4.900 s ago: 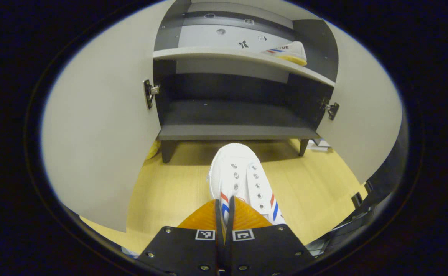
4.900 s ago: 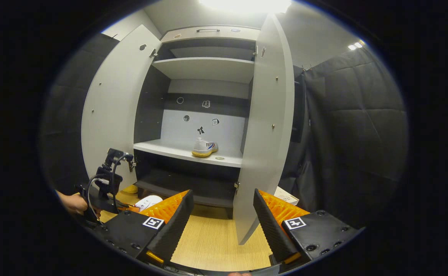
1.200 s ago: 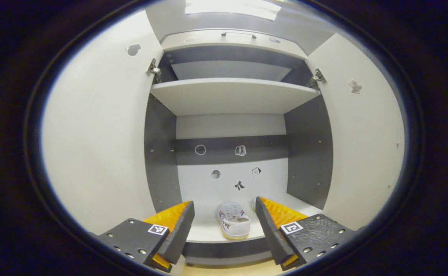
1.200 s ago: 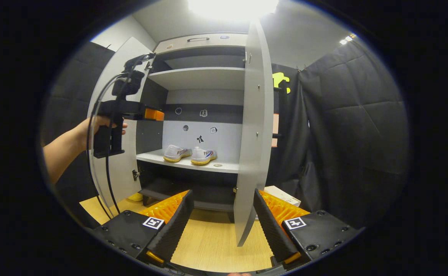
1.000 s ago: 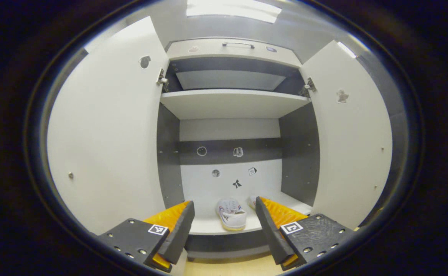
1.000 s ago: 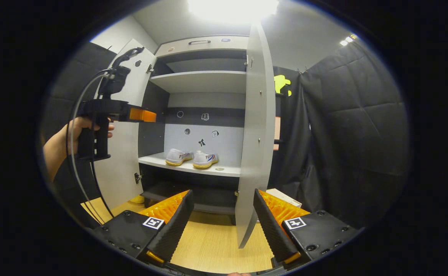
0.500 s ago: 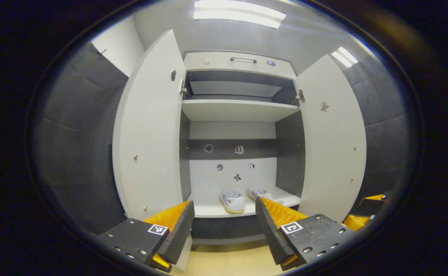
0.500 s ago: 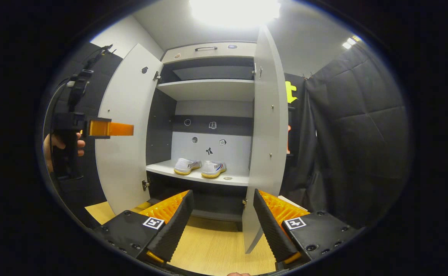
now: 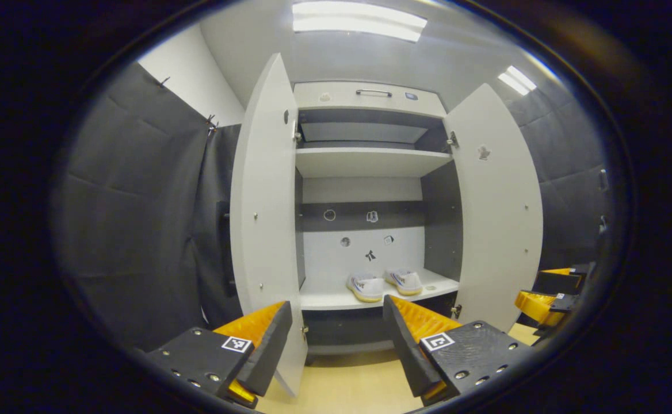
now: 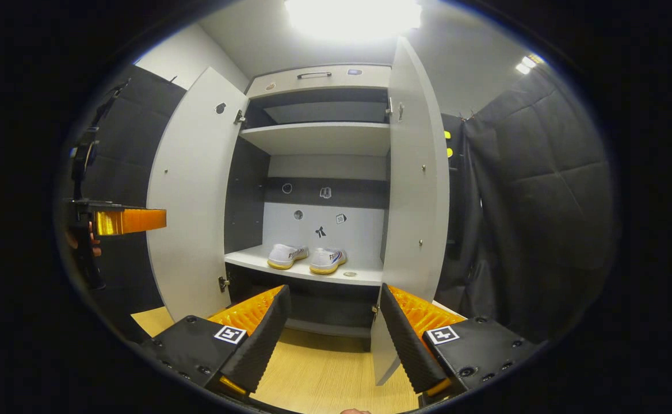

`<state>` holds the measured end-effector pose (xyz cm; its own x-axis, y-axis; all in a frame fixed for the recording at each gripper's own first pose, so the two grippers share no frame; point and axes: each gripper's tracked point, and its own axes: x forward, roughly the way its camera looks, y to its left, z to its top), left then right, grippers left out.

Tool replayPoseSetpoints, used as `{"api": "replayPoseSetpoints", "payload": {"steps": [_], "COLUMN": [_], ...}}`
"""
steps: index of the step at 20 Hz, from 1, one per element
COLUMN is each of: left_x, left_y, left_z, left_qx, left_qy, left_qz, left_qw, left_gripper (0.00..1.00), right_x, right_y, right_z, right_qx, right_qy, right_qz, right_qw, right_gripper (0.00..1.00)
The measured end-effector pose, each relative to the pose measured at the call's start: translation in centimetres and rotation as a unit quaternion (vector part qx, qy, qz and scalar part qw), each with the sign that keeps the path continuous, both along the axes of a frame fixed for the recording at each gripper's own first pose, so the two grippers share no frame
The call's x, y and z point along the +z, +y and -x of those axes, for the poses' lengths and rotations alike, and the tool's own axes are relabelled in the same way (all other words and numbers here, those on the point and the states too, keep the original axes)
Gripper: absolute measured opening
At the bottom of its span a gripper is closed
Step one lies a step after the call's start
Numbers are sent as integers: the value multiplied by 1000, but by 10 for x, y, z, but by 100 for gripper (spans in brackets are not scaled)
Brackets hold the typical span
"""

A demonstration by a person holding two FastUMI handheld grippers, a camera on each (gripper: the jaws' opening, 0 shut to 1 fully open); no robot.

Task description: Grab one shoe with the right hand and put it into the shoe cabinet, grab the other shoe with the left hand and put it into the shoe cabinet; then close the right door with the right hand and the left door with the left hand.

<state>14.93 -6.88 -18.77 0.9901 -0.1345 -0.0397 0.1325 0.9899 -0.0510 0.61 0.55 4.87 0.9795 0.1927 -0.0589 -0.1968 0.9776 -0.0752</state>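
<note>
While doors point(image 10: 192, 195) gape, shoes point(image 10: 307, 257) shelved

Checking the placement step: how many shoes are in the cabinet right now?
2. Both sit side by side on the middle shelf: the left shoe and the right shoe, heels toward the open doors. The bottom compartment is partly blocked from view, so anything there may be hidden.

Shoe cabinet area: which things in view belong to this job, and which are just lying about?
Job:
- two shoes on the middle shelf
- right door, open
- left door, open
- left gripper, right gripper, both open

Lying about:
- stickers on the back panel
- top drawer
</note>
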Motion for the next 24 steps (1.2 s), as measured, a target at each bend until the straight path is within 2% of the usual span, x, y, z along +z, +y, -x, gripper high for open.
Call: {"api": "replayPoseSetpoints", "payload": {"steps": [7,12,18,24], "left_x": [-1,-2,-1,0], "left_y": [-3,-4,-11,1], "left_z": [0,0,1,1], "left_qx": [-3,-10,-29,-15], "left_qy": [-1,0,-1,-4], "left_qz": [14,12,16,-6], "left_qw": [1000,1000,999,1000], "left_gripper": [91,91,90,90], "right_x": [48,70,73,70], "right_y": [-33,-81,-142,-185], "right_z": [-5,-11,-24,-45], "right_qx": [-4,-55,-132,-196], "right_qy": [-8,-24,-16,-13], "right_qz": [-32,-30,-20,-17], "right_qw": [999,998,991,980], "right_gripper": [98,98,98,96]}}
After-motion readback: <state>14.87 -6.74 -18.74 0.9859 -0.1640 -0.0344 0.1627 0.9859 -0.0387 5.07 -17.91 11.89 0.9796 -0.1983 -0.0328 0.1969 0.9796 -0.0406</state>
